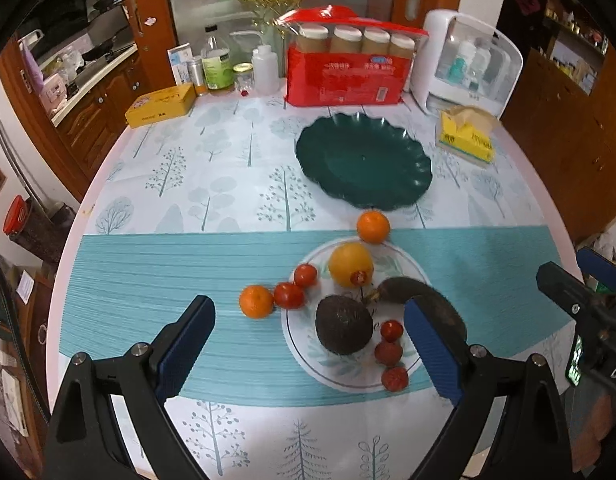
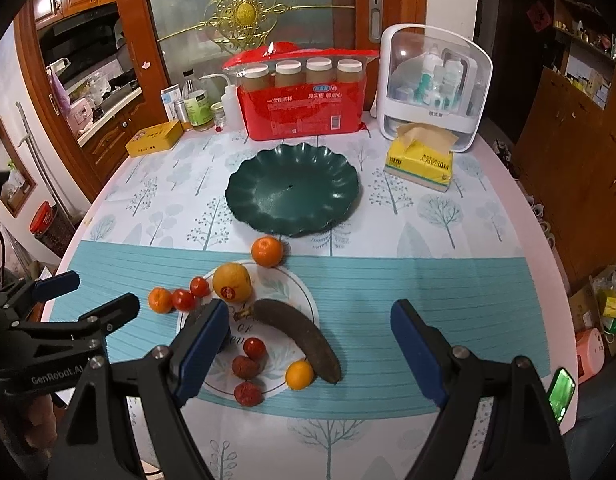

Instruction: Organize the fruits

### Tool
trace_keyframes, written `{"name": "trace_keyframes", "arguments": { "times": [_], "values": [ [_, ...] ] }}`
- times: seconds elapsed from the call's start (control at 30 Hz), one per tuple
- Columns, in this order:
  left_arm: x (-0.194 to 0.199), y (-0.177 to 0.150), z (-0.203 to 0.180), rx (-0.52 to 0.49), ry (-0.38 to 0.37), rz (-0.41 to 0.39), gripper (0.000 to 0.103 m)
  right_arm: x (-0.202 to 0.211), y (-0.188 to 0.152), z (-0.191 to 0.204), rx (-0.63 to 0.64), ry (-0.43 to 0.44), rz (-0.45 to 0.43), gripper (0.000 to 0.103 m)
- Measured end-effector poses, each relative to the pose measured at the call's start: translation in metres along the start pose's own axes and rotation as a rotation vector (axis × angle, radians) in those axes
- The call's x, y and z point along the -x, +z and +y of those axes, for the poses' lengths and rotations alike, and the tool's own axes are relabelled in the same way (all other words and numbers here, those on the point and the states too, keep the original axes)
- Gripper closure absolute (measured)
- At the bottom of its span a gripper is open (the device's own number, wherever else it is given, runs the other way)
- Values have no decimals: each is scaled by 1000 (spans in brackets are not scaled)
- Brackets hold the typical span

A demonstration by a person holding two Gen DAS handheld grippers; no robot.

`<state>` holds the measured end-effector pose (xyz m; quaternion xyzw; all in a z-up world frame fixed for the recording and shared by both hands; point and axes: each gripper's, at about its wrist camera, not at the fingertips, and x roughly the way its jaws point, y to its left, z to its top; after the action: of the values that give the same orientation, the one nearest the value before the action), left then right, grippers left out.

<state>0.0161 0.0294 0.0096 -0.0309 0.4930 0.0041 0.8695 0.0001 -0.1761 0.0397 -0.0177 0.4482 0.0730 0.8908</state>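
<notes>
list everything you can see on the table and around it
green plate: 1, dark green, scalloped, mid table, nothing on it
white plate: 1, white with leaf print, near edge
avocado: 1, dark, on white plate
banana: 1, blackened, on white plate
large orange: 1, yellow-orange, stickered, on white plate
mandarins: 3, orange, around and on white plate
tomatoes: 2, red, at white plate's left rim
small red fruits: 3, red, on white plate
paper cup pack: 1, red, far side
tissue pack: 1, yellow, right
yellow box: 1, left
storage case: 1, white, far right
left gripper: 1, black with blue pads, open
right gripper: 1, same, open
</notes>
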Motion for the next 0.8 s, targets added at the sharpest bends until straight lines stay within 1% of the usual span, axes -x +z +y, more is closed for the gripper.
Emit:
{"name": "trace_keyframes", "arguments": {
  "times": [0.1, 0.23, 0.3, 0.37, 0.43, 0.5, 0.67, 0.8],
  "values": [
    [4, 5, 8, 22, -23, -16, 8, 3, 8, -2, 20, -15, -18, 18],
    [5, 14, 21, 46, -17, -29, 8, 7, 16, -3, 48, -18, -32, 18],
    [5, 16, 24, 43, -13, -41, 8, 8, 19, -3, 61, -19, -40, 19],
    [4, 18, 28, 29, 6, -53, 8, 7, 20, -3, 77, -16, -37, 18],
    [-3, 20, 33, 6, 33, -32, 8, 0, 21, -4, 90, -14, -20, 19],
    [-11, 21, 38, -4, 41, -1, 8, -10, 18, -4, 101, -21, 2, 19],
    [-32, 16, 56, -9, 32, 19, 8, -37, 8, -6, 119, -27, 63, 20],
    [-53, 9, 61, -51, 29, 45, 8, -65, -4, -6, 129, -26, 129, 20]
  ]
}}
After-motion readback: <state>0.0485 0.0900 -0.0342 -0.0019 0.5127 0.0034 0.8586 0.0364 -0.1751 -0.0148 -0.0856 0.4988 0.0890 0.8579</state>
